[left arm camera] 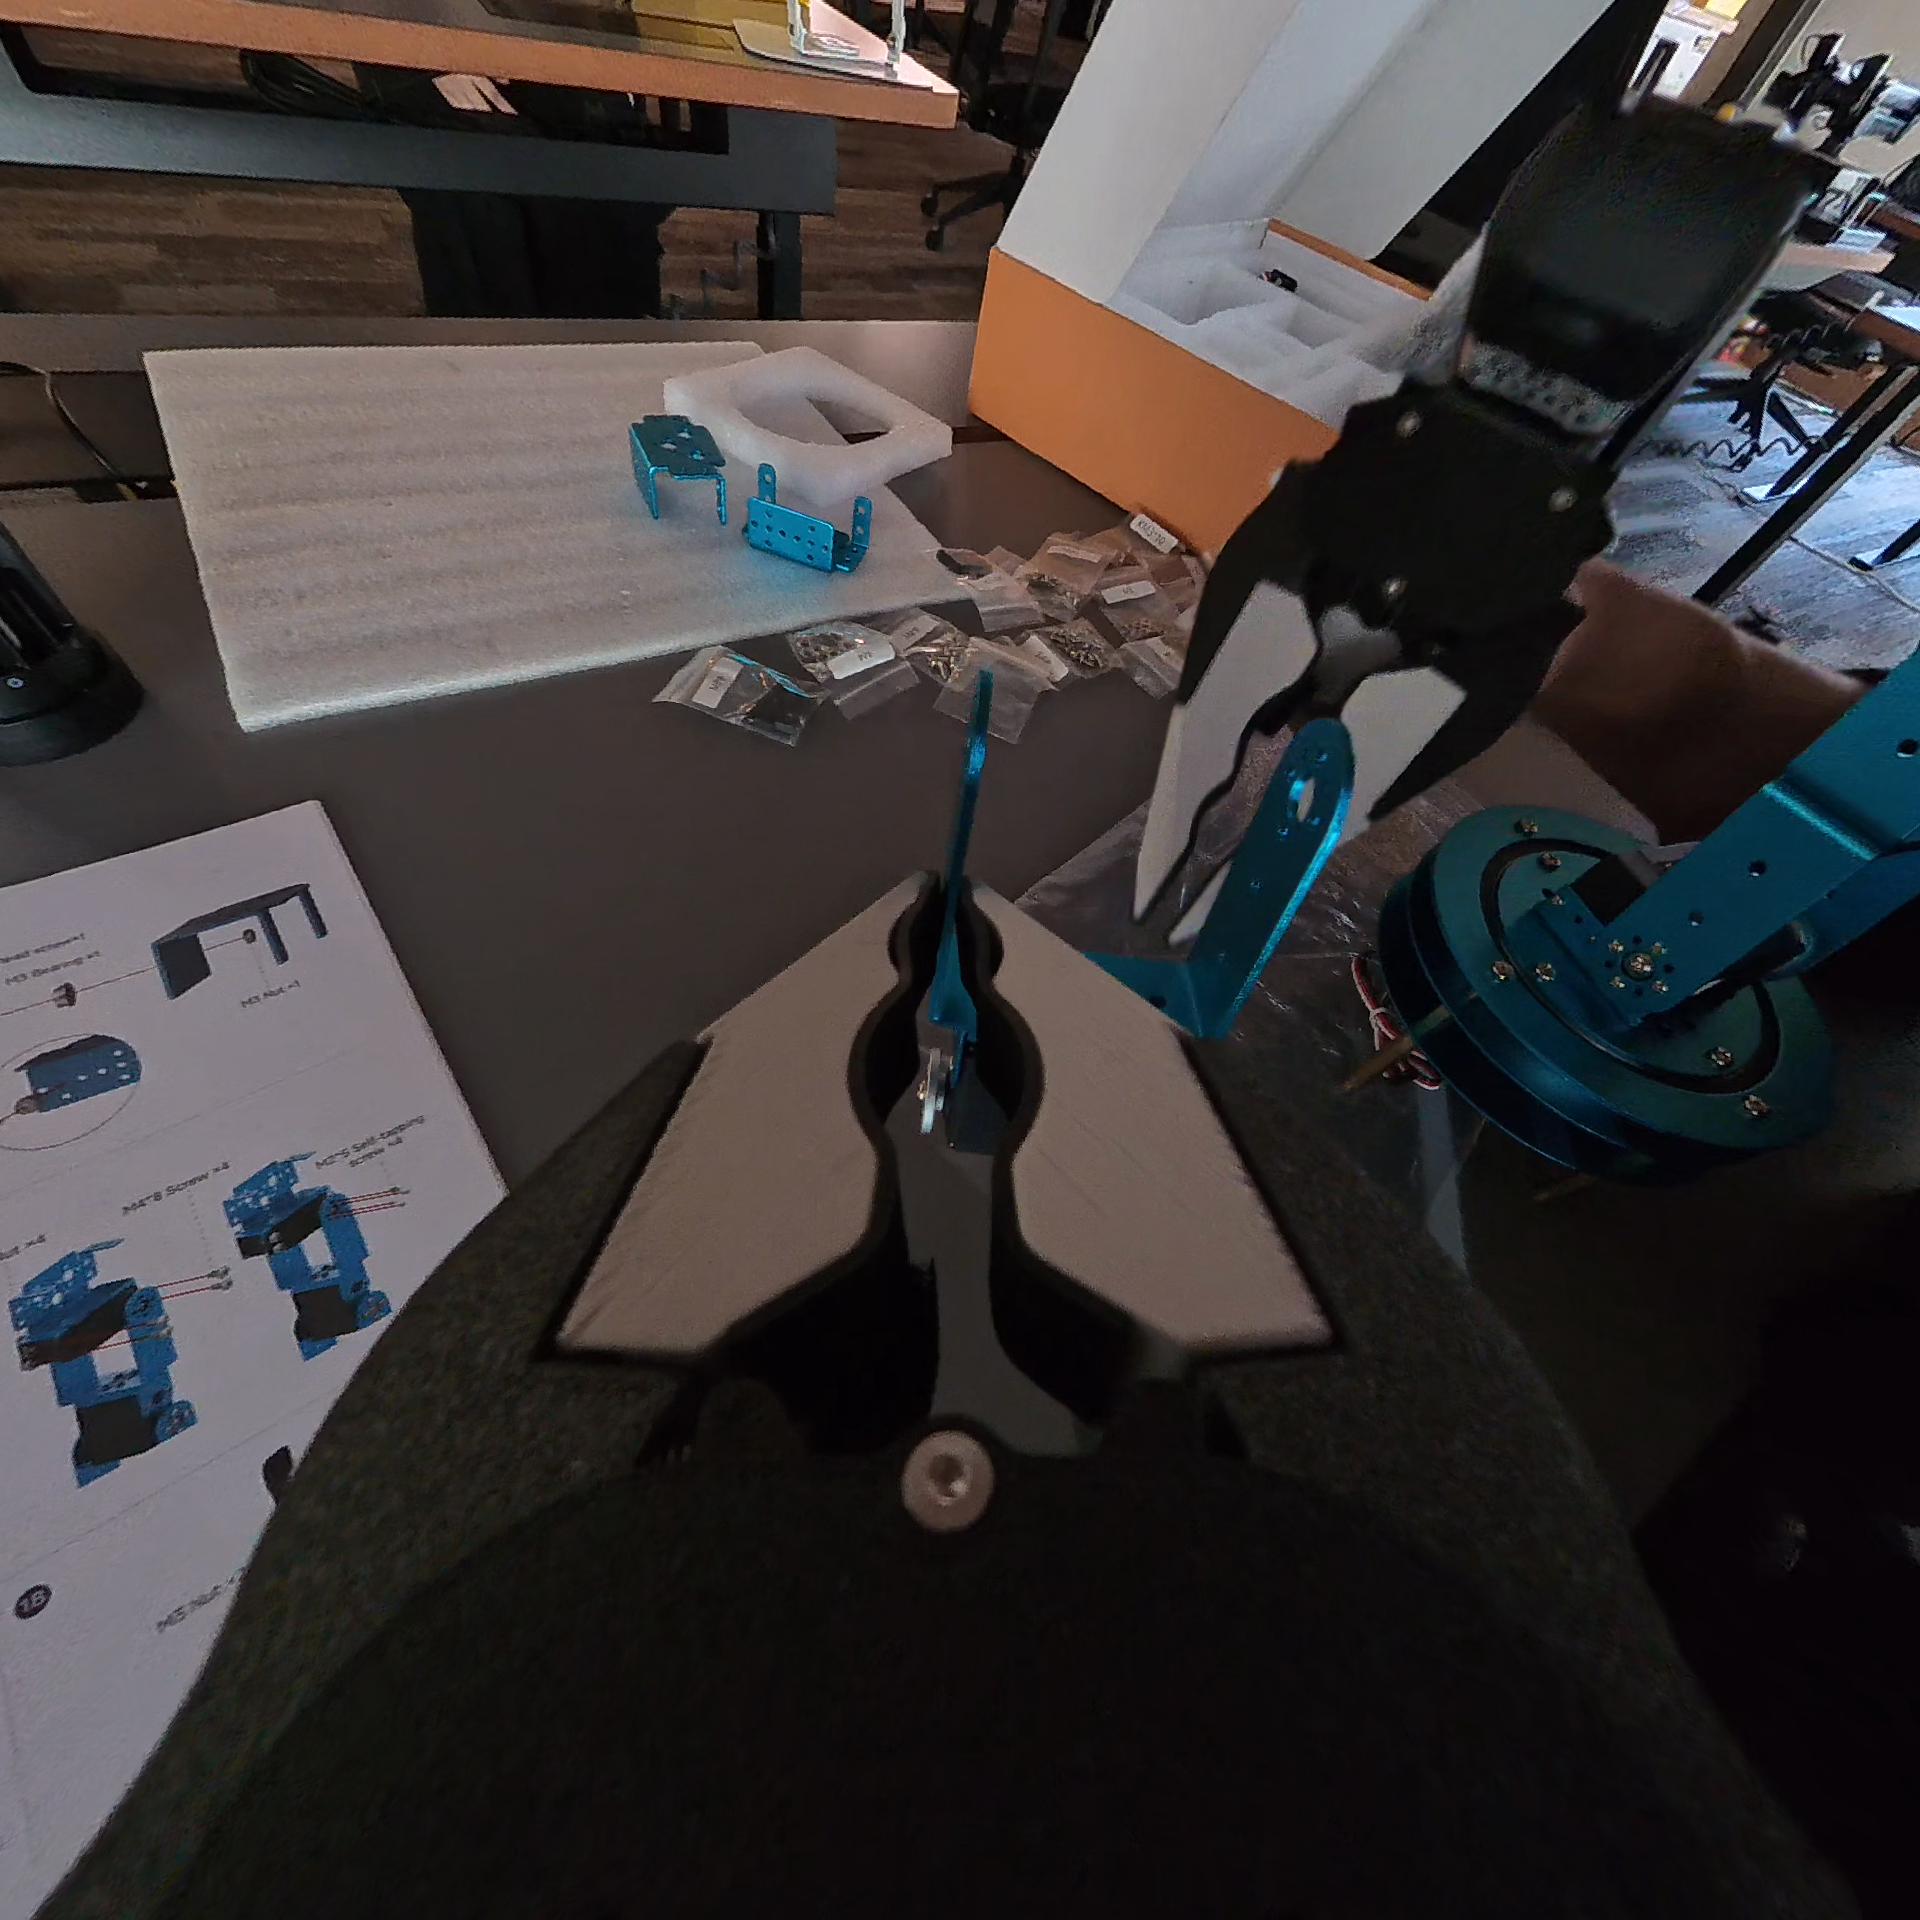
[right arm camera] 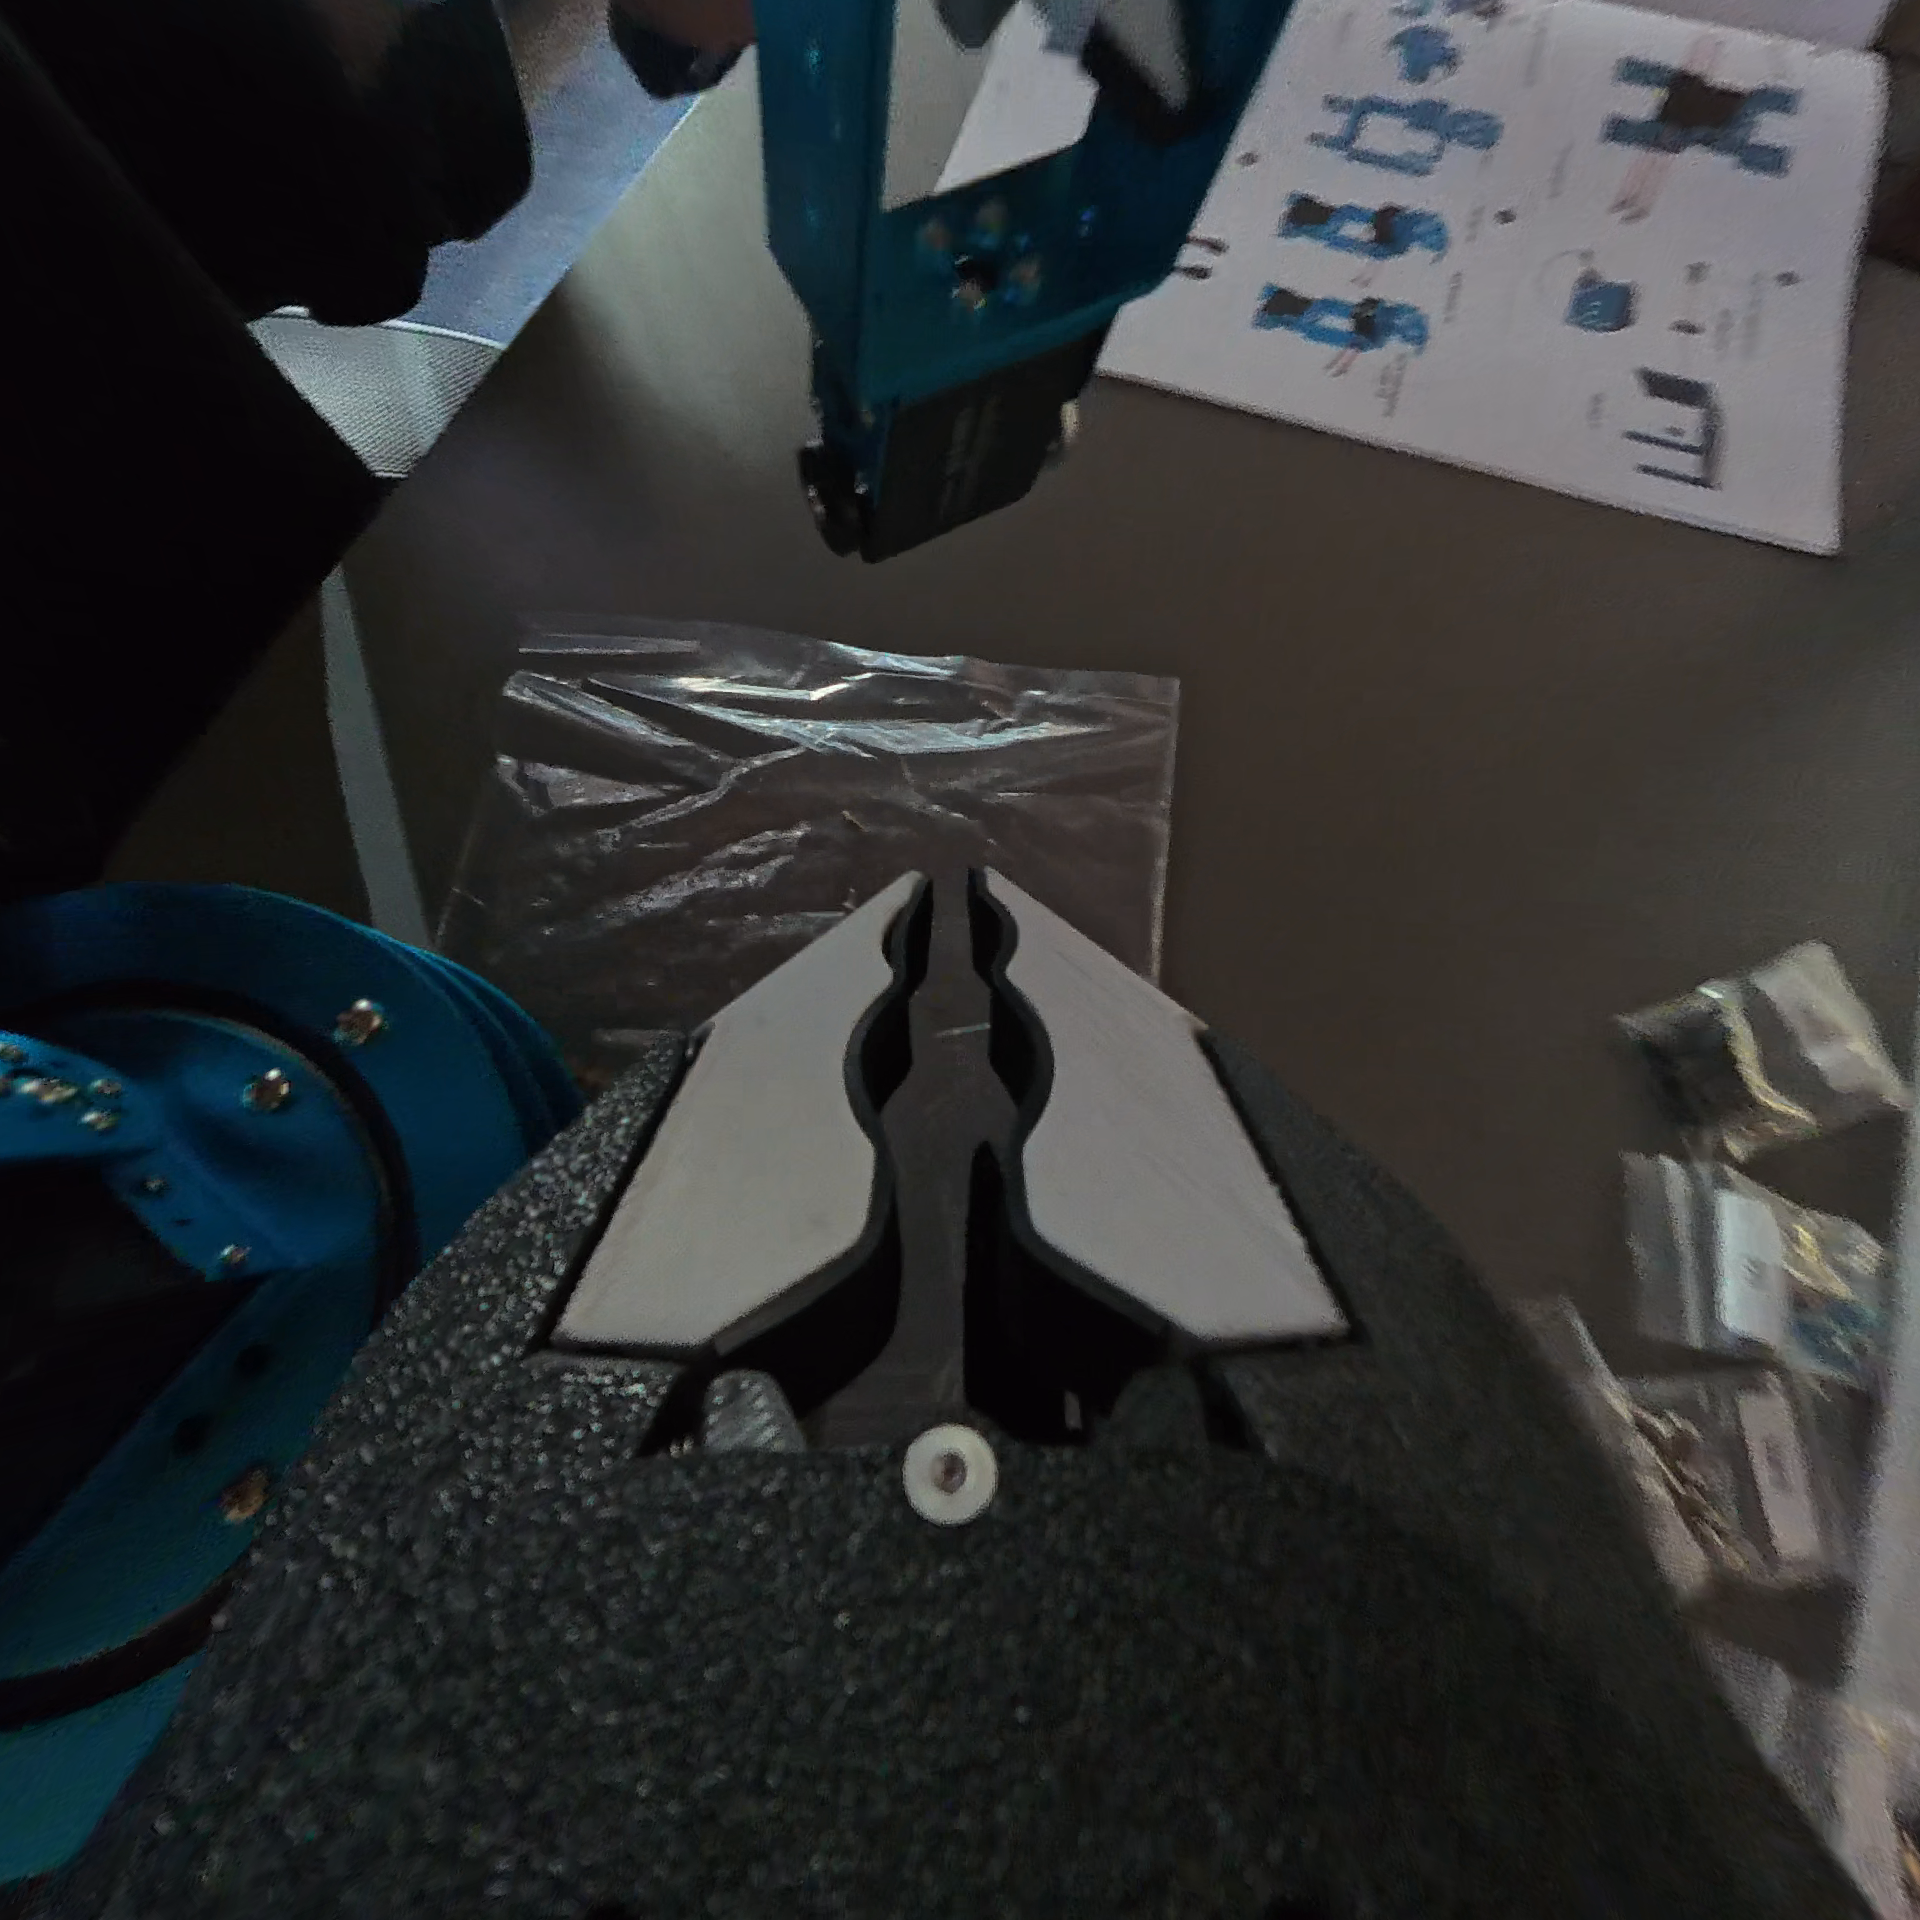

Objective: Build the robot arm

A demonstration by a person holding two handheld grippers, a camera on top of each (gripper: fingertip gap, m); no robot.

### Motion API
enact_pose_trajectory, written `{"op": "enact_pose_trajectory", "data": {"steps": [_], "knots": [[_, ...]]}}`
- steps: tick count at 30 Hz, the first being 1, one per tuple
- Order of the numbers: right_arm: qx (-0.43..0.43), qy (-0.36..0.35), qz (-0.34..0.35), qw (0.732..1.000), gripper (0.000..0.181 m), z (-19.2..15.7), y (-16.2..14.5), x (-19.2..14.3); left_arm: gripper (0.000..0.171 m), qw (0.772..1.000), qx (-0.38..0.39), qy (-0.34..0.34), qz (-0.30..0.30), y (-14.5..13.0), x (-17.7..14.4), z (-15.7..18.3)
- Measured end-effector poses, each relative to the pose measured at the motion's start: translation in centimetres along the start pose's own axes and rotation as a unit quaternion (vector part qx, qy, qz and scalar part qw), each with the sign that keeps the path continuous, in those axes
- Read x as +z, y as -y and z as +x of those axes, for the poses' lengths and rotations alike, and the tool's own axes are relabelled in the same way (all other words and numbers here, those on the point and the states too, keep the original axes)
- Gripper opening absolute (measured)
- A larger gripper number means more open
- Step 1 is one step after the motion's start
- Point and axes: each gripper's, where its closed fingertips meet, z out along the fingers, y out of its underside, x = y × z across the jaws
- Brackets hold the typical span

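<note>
My left gripper (left arm camera: 951, 899) is shut on one arm of a blue metal U-bracket (left arm camera: 1273, 883) and holds it above the grey table. The bracket's other arm stands up just under the black claw (left arm camera: 1392, 582) of a small blue kit robot arm. That arm rises from a round blue base (left arm camera: 1600, 997) on the right. My right gripper (right arm camera: 948, 883) is shut with nothing between its fingers. It hovers over a clear plastic bag (right arm camera: 831, 769), beside the round blue base (right arm camera: 260, 1143). A blue bracket section with a black servo (right arm camera: 935, 312) hangs above and ahead of it.
An open instruction booklet (left arm camera: 208, 1195) lies at the left and shows in the right wrist view (right arm camera: 1558, 260). Two blue brackets (left arm camera: 748, 499) sit on a white foam sheet (left arm camera: 416, 540). Several small hardware bags (left arm camera: 987, 644) lie by an orange box with foam (left arm camera: 1122, 384). More bags (right arm camera: 1766, 1195) lie at the right. My right fingertips sit around 11 cm from my left ones.
</note>
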Motion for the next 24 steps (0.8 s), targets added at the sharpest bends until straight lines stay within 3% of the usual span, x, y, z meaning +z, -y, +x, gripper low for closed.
{"op": "enact_pose_trajectory", "data": {"steps": [7, 12, 16, 19, 21, 24], "knots": [[0.041, -0.136, 0.050, 0.989, 0.009, 1.7, 0.8, -7.6, 0.000, 1.000, 0.005, 0.009, 0.006, -0.3, 0.4, 0.1], [0.107, -0.255, 0.078, 0.958, 0.018, 1.8, -0.9, -12.8, 0.000, 1.000, 0.007, 0.006, 0.026, -0.1, 0.4, 0.9], [0.182, -0.376, 0.111, 0.902, 0.041, 1.1, -2.3, -17.5, 0.000, 0.999, -0.010, -0.011, 0.043, 0.1, -0.2, 2.1], [0.238, -0.434, 0.183, 0.849, 0.047, -0.8, -2.0, -20.4, 0.000, 0.998, -0.017, -0.022, 0.055, 0.0, -0.8, 2.6], [0.225, -0.476, 0.206, 0.825, 0.046, -2.9, -1.1, -21.9, 0.000, 0.998, -0.022, -0.011, 0.065, -0.3, -1.7, 2.0], [0.194, -0.547, 0.187, 0.792, 0.043, -6.2, 0.0, -23.8, 0.000, 0.996, -0.039, 0.027, 0.071, -1.3, -4.6, -0.9]]}}
